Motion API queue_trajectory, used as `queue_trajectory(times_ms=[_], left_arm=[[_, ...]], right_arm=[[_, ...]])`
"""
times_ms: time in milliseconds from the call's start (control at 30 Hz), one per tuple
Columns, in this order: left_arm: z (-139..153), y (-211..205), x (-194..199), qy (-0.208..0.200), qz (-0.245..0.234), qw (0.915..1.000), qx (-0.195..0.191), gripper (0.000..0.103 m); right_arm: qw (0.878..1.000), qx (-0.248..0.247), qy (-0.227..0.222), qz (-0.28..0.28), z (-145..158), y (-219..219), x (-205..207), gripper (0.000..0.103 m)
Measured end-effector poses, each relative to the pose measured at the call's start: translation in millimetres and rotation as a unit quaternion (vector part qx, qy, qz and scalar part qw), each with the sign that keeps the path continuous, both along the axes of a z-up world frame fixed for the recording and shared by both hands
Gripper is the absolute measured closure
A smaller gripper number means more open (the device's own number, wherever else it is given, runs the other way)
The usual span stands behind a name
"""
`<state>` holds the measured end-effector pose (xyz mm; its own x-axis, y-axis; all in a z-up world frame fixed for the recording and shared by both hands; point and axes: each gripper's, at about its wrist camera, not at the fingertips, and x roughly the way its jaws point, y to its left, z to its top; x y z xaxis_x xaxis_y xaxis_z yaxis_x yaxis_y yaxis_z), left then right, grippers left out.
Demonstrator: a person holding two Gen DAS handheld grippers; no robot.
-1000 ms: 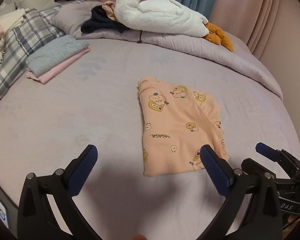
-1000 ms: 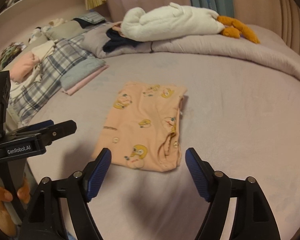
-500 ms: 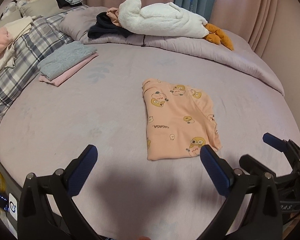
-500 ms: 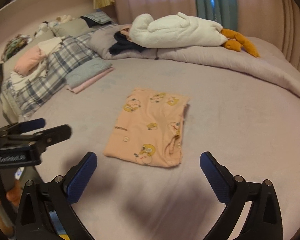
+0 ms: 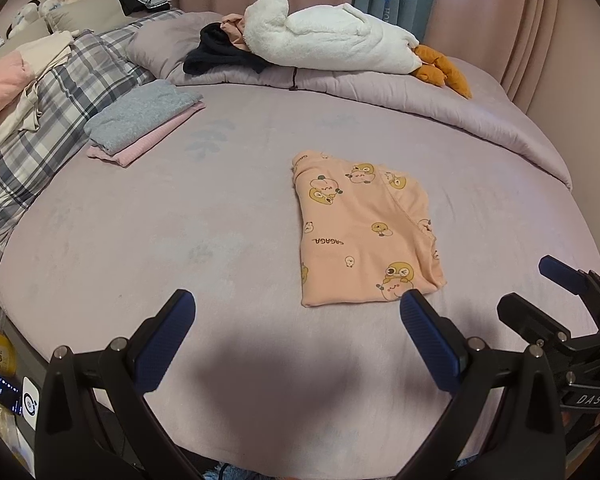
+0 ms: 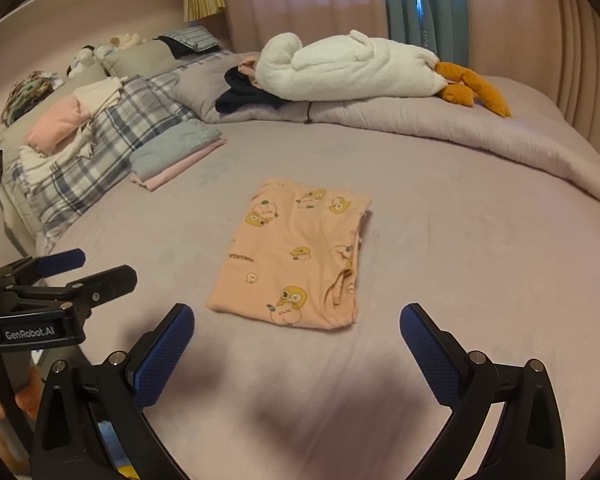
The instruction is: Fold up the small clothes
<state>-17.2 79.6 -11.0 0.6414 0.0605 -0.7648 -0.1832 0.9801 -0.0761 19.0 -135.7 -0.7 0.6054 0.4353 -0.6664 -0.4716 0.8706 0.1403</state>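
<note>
Both grippers have pulled back from the bed a little since a moment ago, and the peach shirt looks farther from them now. The right gripper [image 6: 296, 344] has just been opening its fingers; they now stand wide apart with nothing between them. The left gripper [image 5: 296, 336] is wide open too and holds nothing. I think this means the fold on this piece is done and it has been let go.

The peach shirt [image 5: 360, 236] lies flat on the purple bed [image 5: 148, 232], just past the fingers. It is a neat folded rectangle with little yellow ducks on it. One side edge looks a bit bumpy. Farther off, a folded grey and pink pile [image 5: 140, 124] sits near the plaid blanket [image 5: 60, 112].
</note>
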Motion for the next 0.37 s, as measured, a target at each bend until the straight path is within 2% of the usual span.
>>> queue_trajectory(times_ms=[367], left_arm=[[0.8, -1.8, 0.3, -0.002, -0.002, 1.0, 0.001, 0.001]], right_arm=[[1.0, 0.004, 0.003, 0.004, -1.4, 2.7, 0.3, 0.001]])
